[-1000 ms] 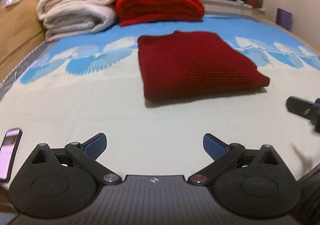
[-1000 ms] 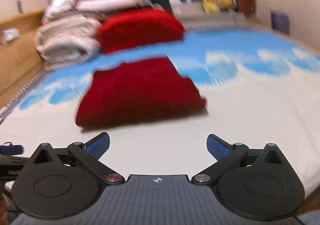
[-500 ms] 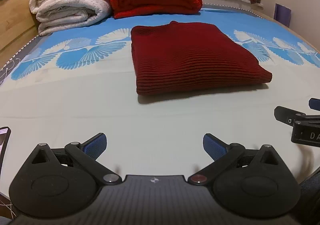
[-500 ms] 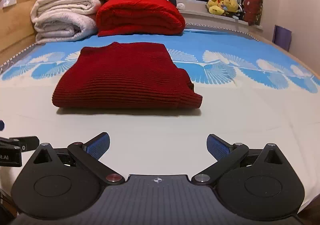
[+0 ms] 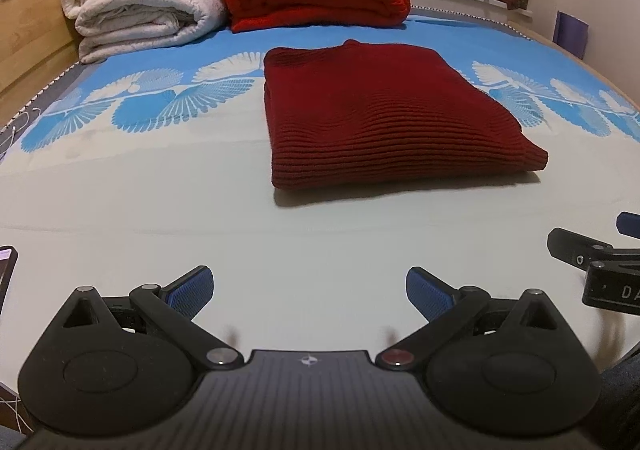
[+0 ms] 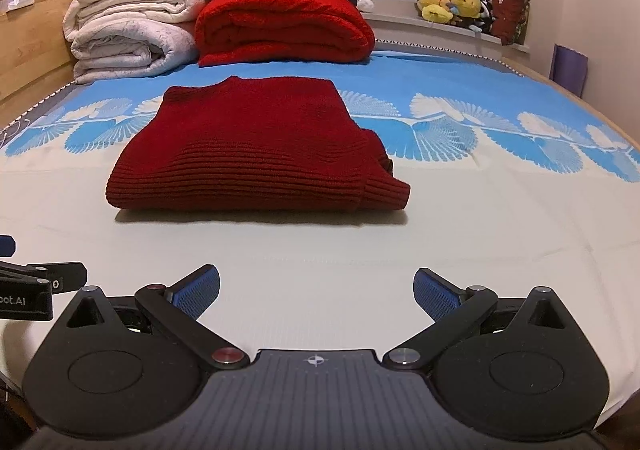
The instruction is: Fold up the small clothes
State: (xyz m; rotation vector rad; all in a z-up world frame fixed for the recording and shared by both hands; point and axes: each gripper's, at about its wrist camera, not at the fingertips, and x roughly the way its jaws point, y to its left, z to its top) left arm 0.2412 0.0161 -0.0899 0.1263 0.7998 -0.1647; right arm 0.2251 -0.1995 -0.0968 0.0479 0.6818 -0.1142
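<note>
A dark red knit sweater (image 5: 384, 118) (image 6: 256, 154) lies folded into a neat rectangle on the bed, flat and untouched. My left gripper (image 5: 310, 290) is open near the bed's front edge, well short of the sweater, with nothing between its blue pads. My right gripper (image 6: 316, 290) is open too, equally far back and empty. Each gripper's tip shows at the side of the other's view: the right one (image 5: 600, 262) and the left one (image 6: 36, 282).
Rolled white blankets (image 6: 128, 34) and a bright red folded blanket (image 6: 284, 26) are stacked at the head of the bed by a wooden headboard (image 5: 28, 22). Plush toys (image 6: 452, 6) sit on the windowsill. A phone (image 5: 6, 274) lies at the left edge.
Both grippers have steadied and come lower and closer to level with the bed; the right view, blurred a second ago, is now sharp. The sweater has not moved.
</note>
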